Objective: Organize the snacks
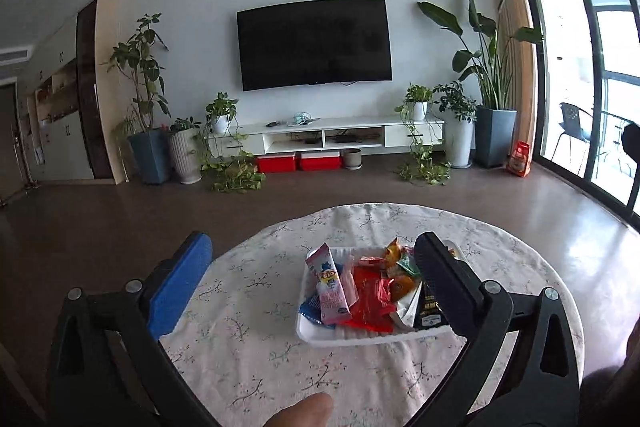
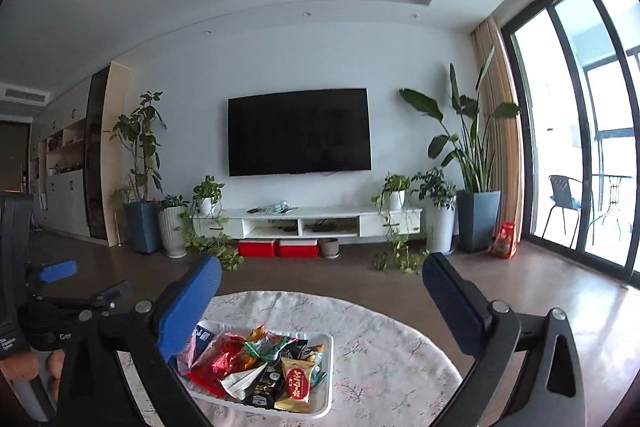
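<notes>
Round table (image 1: 500,267) under a pale floral cloth. Dark wall-mounted television (image 1: 314,43), screen off. Below it, a long white media console (image 1: 324,135) with open shelves; two red boxes (image 1: 298,161) on the floor beneath. Potted plants flanked the console on both sides: a tall leafy one in a blue planter (image 1: 148,155) at left, a broad-leaved one in a grey planter (image 1: 494,135) at right. Red bag (image 1: 519,159) near the sliding glass doors (image 1: 580,67). Black chair (image 2: 566,203) stood outside.

- Bare cloth all round my tray (image 1: 320,338), so my tongs can pass.
- Heaped snacks (image 2: 256,367) fill it (no gap inside).
</notes>
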